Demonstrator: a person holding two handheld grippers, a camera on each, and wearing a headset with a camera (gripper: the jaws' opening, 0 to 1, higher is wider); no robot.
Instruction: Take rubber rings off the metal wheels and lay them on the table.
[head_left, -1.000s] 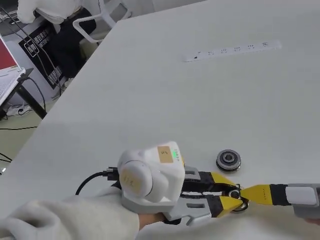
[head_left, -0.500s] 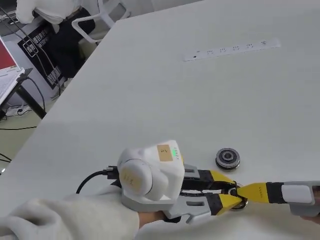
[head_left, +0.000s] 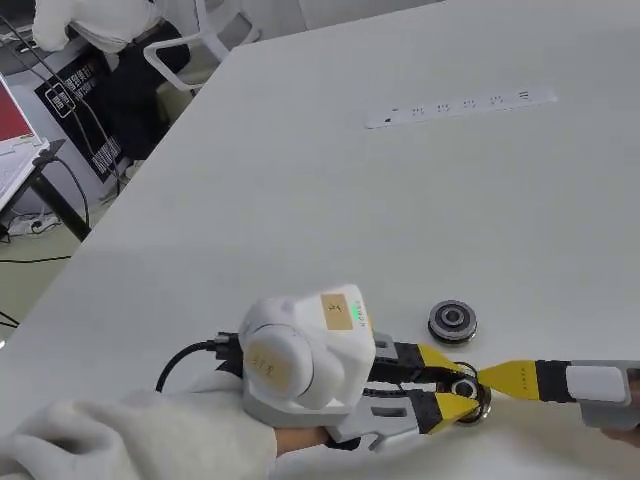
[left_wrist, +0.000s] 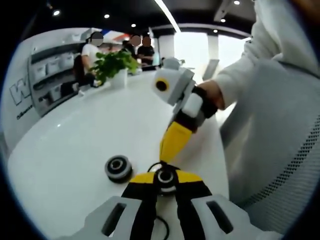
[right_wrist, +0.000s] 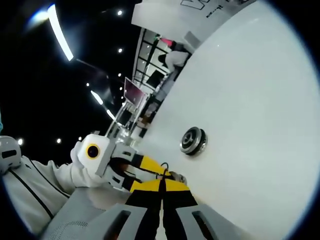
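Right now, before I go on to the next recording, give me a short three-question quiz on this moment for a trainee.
1. True or false: the left gripper is clamped on a metal wheel.
2. Multiple choice: where is the second wheel? A) lying free on the table, apart from both grippers; B) stacked on the held wheel; C) on the power strip.
3. Fill in: the right gripper, its jaws together, appears to pinch the thin black ____ at the held wheel.

Key: 1 true. 2 A. 3 rubber ring.
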